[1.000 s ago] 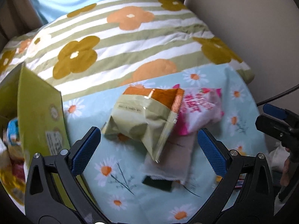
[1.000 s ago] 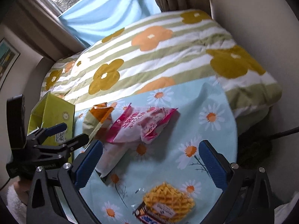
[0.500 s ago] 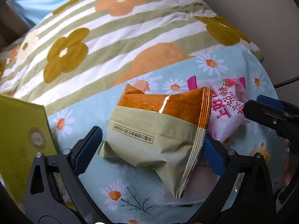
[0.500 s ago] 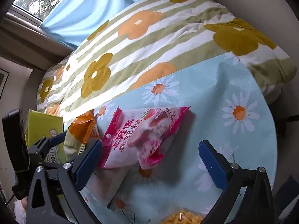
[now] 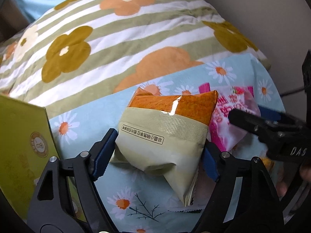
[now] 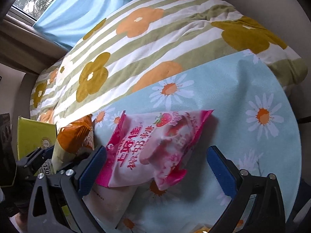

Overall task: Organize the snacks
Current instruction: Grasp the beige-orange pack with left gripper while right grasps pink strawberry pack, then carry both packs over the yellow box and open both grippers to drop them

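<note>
A beige and orange snack packet (image 5: 165, 136) lies on the light blue daisy cloth (image 5: 87, 120). My left gripper (image 5: 157, 157) is closing on it, and both blue pads touch its sides, creasing its lower end. Beside it on the right lies a pink strawberry packet (image 6: 155, 147), partly under the beige one. My right gripper (image 6: 156, 168) stands open around the pink packet, its left pad close to the packet's edge and its right pad well off it. In the left wrist view the right gripper (image 5: 262, 124) shows as a black finger over the pink packet (image 5: 233, 116).
A yellow-green box (image 5: 19, 145) stands at the left edge of the cloth. A pale packet (image 6: 112, 198) lies under the other two. A striped quilt with big flowers (image 5: 116, 38) covers the bed behind. A window with a blue curtain (image 6: 77, 9) is at the far left.
Both grippers have come down closer over the packets. The left jaws have narrowed from wide open onto the beige packet. The right jaws have stayed wide.
</note>
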Action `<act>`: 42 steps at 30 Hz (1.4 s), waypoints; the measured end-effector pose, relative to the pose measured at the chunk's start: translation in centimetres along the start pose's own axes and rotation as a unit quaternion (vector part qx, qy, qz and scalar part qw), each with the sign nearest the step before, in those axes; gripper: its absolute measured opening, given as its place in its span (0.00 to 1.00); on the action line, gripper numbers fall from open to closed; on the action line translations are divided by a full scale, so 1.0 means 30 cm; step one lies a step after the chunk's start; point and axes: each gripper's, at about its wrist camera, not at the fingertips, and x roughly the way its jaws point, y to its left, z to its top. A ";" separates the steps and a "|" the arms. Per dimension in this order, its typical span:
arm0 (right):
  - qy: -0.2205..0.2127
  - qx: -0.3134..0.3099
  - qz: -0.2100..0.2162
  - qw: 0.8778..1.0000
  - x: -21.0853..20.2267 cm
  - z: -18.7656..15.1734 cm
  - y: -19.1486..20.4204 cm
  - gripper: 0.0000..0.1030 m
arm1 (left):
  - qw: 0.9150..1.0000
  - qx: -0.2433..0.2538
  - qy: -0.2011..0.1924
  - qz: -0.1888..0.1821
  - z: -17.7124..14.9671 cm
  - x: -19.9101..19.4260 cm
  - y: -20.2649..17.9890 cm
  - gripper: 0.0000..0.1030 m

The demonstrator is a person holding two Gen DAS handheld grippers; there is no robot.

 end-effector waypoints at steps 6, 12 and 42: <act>0.003 0.016 0.005 1.000 0.026 -0.001 -0.002 0.99 | 0.999 -0.038 -0.009 -0.009 -0.018 -0.012 0.030 0.73; -0.010 0.002 -0.029 1.000 0.021 -0.015 0.022 0.79 | 0.999 -0.050 -0.011 -0.007 -0.033 -0.026 0.041 0.73; -0.093 -0.035 0.057 0.993 -0.302 -0.062 0.037 0.36 | 0.987 -0.102 -0.125 -0.016 -0.139 -0.412 0.003 0.73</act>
